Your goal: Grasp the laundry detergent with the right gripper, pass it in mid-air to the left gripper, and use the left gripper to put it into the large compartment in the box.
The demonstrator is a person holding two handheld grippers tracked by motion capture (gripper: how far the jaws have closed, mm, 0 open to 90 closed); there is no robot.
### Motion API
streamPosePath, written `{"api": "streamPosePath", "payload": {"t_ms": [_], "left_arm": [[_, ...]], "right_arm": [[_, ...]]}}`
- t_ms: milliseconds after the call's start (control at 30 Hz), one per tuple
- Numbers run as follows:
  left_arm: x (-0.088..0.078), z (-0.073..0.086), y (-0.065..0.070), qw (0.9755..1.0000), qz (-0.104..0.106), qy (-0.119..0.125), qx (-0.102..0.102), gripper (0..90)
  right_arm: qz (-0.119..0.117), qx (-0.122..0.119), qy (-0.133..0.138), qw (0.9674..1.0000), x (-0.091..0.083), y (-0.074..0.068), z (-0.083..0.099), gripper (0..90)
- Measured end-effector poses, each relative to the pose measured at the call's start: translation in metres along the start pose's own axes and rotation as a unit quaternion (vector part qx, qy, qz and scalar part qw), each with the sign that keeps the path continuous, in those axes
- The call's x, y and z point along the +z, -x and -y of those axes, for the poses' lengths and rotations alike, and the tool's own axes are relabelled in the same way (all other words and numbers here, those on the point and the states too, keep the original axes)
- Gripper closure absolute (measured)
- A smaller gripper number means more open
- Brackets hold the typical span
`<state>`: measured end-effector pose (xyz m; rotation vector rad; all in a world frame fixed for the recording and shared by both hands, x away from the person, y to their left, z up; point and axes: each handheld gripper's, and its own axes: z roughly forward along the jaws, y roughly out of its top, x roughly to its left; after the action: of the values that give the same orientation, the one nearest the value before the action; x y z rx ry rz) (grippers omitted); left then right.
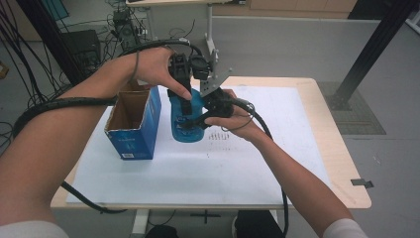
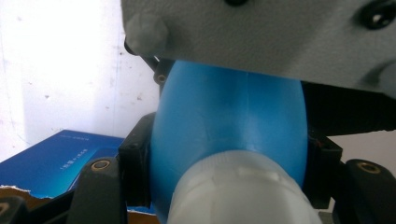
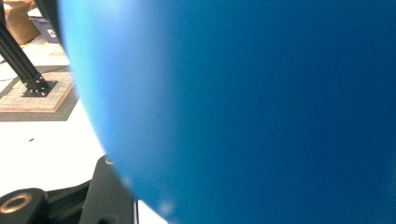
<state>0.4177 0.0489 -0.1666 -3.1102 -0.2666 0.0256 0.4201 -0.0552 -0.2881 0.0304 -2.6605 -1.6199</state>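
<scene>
A blue bottle (image 1: pixel 187 130) with a pale translucent cap stands upright on the white sheet (image 1: pixel 247 163), just right of an open blue cardboard box (image 1: pixel 133 119). My left gripper (image 1: pixel 184 99) comes down from above and is shut on the bottle's upper part. In the left gripper view its fingers (image 2: pixel 135 163) press both sides of the blue shoulder (image 2: pixel 229 121) above the cap. My right gripper (image 1: pixel 194 121) reaches in from the right and is shut on the bottle's body. In the right gripper view the bottle's wall (image 3: pixel 257 112) looms very close, over one black finger (image 3: pixel 109 196).
The box's blue side (image 2: pixel 60 158) lies close to the bottle's left. The right gripper's grey plate (image 2: pixel 261 37) hangs over the bottle top. A wooden table (image 1: pixel 337 148) carries the sheet. A black frame post (image 1: pixel 376 44) stands at the back right, and cables trail on the floor.
</scene>
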Motion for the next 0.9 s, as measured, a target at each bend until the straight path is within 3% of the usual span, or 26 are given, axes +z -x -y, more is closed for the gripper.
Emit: {"api": "streamPosePath", "payload": {"t_ms": [900], "left_arm": [[0.0038,0.0005,0.0029,0.9997,-0.013,-0.011,0.019,37.1]], "right_arm": [[0.018,-0.01,-0.011,0.9997,0.0034,-0.0035,0.0003,44.1]]}}
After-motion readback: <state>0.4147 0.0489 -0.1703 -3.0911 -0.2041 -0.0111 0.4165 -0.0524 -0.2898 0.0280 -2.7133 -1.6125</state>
